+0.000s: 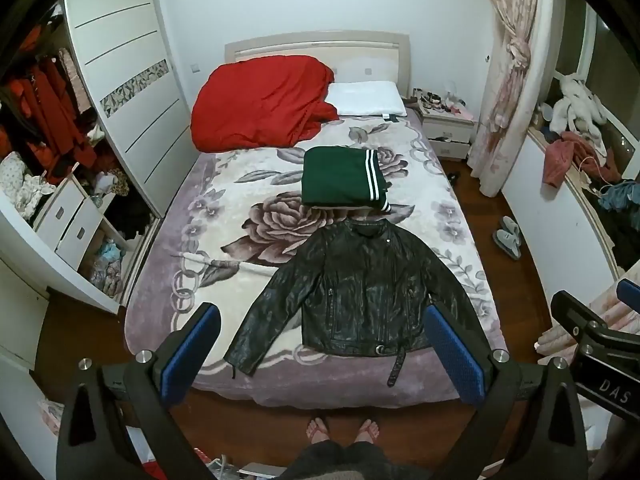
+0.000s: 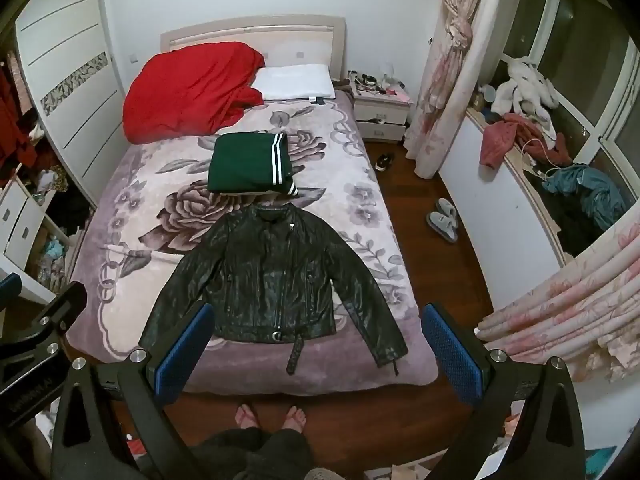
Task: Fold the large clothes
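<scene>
A black leather jacket (image 1: 360,292) lies spread flat, front up, sleeves out, at the foot of the bed (image 1: 224,208); it also shows in the right wrist view (image 2: 276,276). A folded green garment with white stripes (image 1: 344,178) lies just beyond its collar, also in the right wrist view (image 2: 250,168). My left gripper (image 1: 320,354) is open and empty, held high above the bed's foot. My right gripper (image 2: 318,350) is open and empty, also high above the bed's foot. The right gripper shows at the left wrist view's right edge (image 1: 592,328).
A red duvet (image 1: 260,100) and white pillow (image 1: 366,98) lie at the headboard. An open wardrobe (image 1: 52,128) stands left, a nightstand (image 1: 448,128) and curtain (image 1: 508,80) right. Slippers (image 2: 442,220) lie on the wood floor. The person's bare feet (image 1: 342,430) stand at the bed's foot.
</scene>
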A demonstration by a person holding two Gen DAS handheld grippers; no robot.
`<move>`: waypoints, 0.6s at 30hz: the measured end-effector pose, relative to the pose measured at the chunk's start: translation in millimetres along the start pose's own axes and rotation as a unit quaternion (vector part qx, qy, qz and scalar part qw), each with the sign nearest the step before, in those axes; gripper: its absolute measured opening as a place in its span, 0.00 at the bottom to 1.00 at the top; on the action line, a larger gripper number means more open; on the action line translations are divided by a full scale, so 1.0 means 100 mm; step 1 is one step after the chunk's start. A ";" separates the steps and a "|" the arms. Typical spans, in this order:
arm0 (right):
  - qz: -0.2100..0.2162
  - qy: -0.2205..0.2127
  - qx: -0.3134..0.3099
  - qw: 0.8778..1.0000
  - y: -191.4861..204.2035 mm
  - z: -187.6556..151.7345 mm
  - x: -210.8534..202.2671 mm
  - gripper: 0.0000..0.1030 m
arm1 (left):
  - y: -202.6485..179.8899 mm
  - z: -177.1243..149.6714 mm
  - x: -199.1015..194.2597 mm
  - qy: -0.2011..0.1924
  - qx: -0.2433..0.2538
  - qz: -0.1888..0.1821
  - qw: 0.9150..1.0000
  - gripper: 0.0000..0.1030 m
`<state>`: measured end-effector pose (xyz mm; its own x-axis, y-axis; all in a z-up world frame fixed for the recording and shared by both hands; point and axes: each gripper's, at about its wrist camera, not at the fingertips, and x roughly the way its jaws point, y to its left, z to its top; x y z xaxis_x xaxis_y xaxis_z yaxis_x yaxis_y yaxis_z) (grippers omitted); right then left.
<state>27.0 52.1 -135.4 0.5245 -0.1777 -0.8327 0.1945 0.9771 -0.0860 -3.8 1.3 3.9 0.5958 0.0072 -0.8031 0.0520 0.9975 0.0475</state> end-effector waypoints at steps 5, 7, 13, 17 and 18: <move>-0.001 0.000 -0.001 1.000 0.01 0.02 -0.01 1.00 | 0.01 0.01 0.01 0.000 -0.001 -0.001 1.000 1.00; -0.001 -0.001 -0.002 1.000 0.02 0.03 -0.02 1.00 | 0.01 0.01 0.01 0.000 -0.001 -0.001 1.000 1.00; -0.002 -0.002 -0.002 1.000 0.03 0.04 -0.04 1.00 | 0.02 0.00 0.00 -0.003 -0.003 -0.002 1.000 1.00; -0.001 -0.003 -0.002 1.000 0.03 0.07 -0.06 1.00 | 0.03 0.00 0.00 -0.004 -0.002 -0.003 1.000 1.00; -0.001 -0.003 -0.002 1.000 0.04 0.08 -0.06 1.00 | 0.03 0.00 0.00 -0.005 -0.002 -0.003 1.000 1.00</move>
<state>30.6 56.0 -126.3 0.5298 -0.1805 -0.8287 0.1918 0.9773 -0.0903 -4.2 4.8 4.1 0.6039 0.0012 -0.7971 0.0517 0.9978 0.0406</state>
